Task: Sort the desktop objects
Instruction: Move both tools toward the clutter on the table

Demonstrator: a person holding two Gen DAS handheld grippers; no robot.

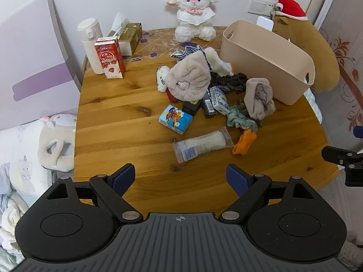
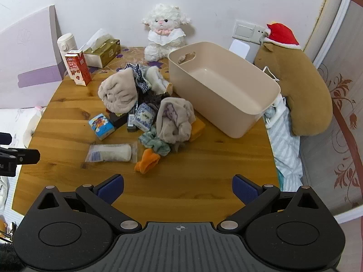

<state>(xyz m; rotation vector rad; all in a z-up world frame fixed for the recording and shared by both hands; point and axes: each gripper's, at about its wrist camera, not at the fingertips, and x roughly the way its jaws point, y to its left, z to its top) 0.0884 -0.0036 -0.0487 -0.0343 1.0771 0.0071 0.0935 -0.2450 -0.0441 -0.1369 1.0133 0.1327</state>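
Observation:
A heap of small things lies mid-table: a beige plush cloth [image 1: 189,78] [image 2: 119,93], a beige sock [image 1: 258,98] [image 2: 174,120], a blue picture box [image 1: 175,119] [image 2: 101,125], a blue-white packet [image 1: 219,100] [image 2: 143,116], a green scrunchie [image 1: 240,120] [image 2: 154,144], an orange sock [image 1: 245,141] [image 2: 147,159] and a clear-wrapped white roll [image 1: 202,146] [image 2: 112,153]. An empty beige bin [image 1: 267,59] [image 2: 223,90] stands right of the heap. My left gripper [image 1: 180,180] and right gripper [image 2: 178,189] are open and empty, above the table's near edge.
A red milk carton [image 1: 111,59] [image 2: 78,68], a white flask [image 1: 90,43] [image 2: 65,44] and a tissue box [image 1: 129,36] [image 2: 103,53] stand at the back left. A white lamb plush [image 1: 195,11] [image 2: 164,31] sits at the back wall. A brown plush [image 2: 301,90] lies beyond the bin.

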